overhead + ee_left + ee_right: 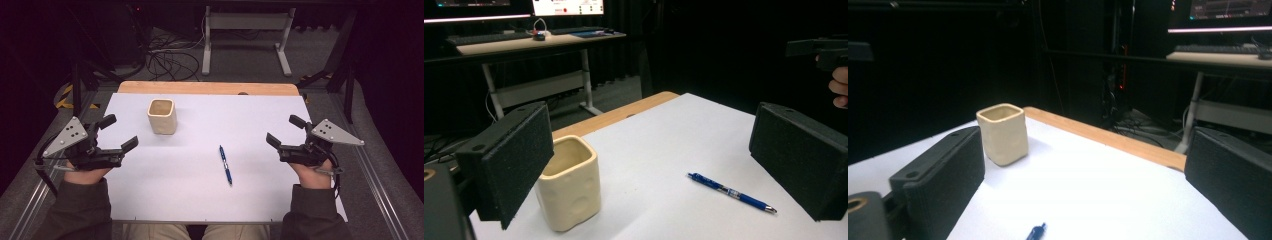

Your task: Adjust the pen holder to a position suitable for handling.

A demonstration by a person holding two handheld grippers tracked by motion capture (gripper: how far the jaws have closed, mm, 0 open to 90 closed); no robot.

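Note:
A cream, square-sided cup (162,116) stands upright and empty on the white table sheet (210,200), left of centre toward the back. A blue pen (225,164) lies flat near the middle front, tip toward the person. My left gripper (118,133) rests at the sheet's left edge, jaws wide open with nothing between them; the cup (570,189) and pen (731,192) lie ahead of it. My right gripper (283,131) rests at the right edge, also open and holding nothing, with the cup (1003,133) farther off and the pen's end (1036,232) just ahead.
A wooden table edge (207,88) runs along the back of the sheet. Behind it are a white desk frame (246,37) and loose cables (167,60) on the floor. Metal rails (372,175) flank the table on both sides.

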